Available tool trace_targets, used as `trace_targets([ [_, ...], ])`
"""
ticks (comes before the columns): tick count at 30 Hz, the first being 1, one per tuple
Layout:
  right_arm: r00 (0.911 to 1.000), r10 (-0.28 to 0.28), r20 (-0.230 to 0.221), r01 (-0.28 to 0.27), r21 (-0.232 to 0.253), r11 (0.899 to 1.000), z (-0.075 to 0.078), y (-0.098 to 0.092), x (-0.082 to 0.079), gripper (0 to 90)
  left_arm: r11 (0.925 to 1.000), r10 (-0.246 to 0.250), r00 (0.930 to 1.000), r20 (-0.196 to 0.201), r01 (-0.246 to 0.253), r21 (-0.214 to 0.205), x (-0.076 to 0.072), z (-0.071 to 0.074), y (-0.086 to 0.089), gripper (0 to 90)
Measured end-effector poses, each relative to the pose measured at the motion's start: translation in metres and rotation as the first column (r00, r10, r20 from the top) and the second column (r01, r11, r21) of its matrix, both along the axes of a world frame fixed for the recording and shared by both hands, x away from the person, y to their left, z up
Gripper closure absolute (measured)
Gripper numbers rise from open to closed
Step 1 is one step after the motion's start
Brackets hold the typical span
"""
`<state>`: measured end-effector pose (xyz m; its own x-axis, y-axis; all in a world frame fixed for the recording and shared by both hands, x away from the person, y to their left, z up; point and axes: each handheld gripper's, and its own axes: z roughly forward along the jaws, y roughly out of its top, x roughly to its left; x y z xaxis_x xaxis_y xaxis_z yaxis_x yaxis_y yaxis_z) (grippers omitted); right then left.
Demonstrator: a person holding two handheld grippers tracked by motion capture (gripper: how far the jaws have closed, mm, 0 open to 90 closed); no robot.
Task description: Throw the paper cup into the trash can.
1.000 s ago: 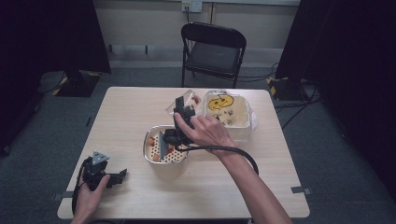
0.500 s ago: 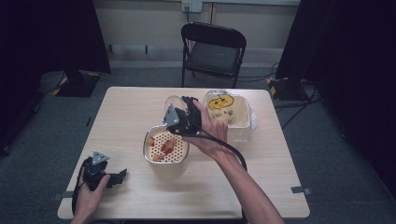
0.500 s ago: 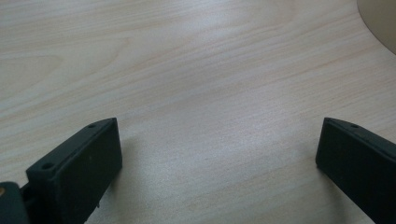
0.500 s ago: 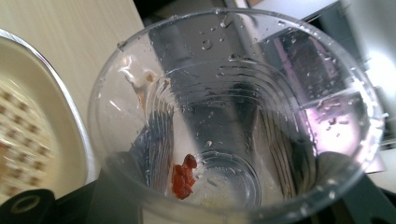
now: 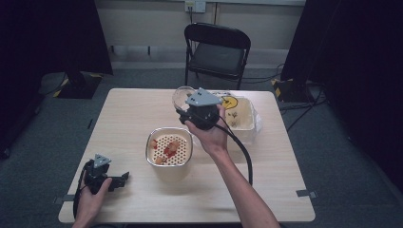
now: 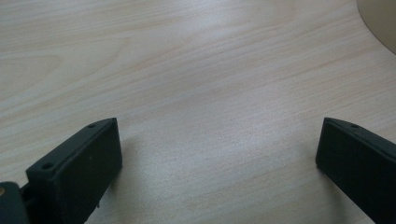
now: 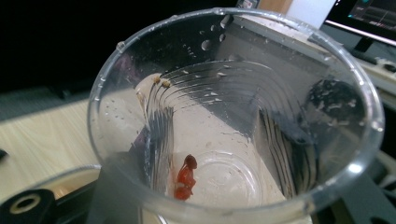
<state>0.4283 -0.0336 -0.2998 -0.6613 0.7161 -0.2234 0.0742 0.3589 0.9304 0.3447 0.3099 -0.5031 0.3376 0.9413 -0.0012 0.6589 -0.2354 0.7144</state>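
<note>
My right gripper (image 5: 186, 110) is shut on a clear plastic cup (image 5: 182, 97), held up in the air just behind a metal-rimmed strainer bowl (image 5: 169, 146). The right gripper view looks into the cup (image 7: 233, 116). It is wet, with a few seeds on its wall and a small red scrap (image 7: 185, 176) stuck near the bottom. The strainer holds several red and orange pieces (image 5: 167, 148). My left gripper (image 5: 121, 179) rests on the table near the front left corner. Its jaws stand wide open over bare wood (image 6: 217, 163).
A white container (image 5: 240, 114) with a smiley face inside stands at the back right of the table (image 5: 285, 180), close behind the right hand. A black folding chair (image 5: 216, 52) stands beyond the far edge. The right gripper's cable (image 5: 244, 156) trails along the forearm.
The right gripper has lifted the cup away from over the strainer, moving it up and toward the far side and turning it. The left gripper has stayed put.
</note>
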Motion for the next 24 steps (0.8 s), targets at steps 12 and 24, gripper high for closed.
trace_targets([
  [12,0.9979,-0.034,-0.055,0.043,0.176,0.983,0.012,-0.042,0.017,47.9,1.0000,0.000,1.0000,0.000,0.000,0.000,0.000,0.000,0.000,0.0],
  [24,0.9772,-0.168,-0.130,0.190,0.174,0.966,0.016,-0.104,0.041,46.6,1.0000,0.000,1.0000,0.000,0.000,0.000,0.000,0.000,0.000,0.0],
])
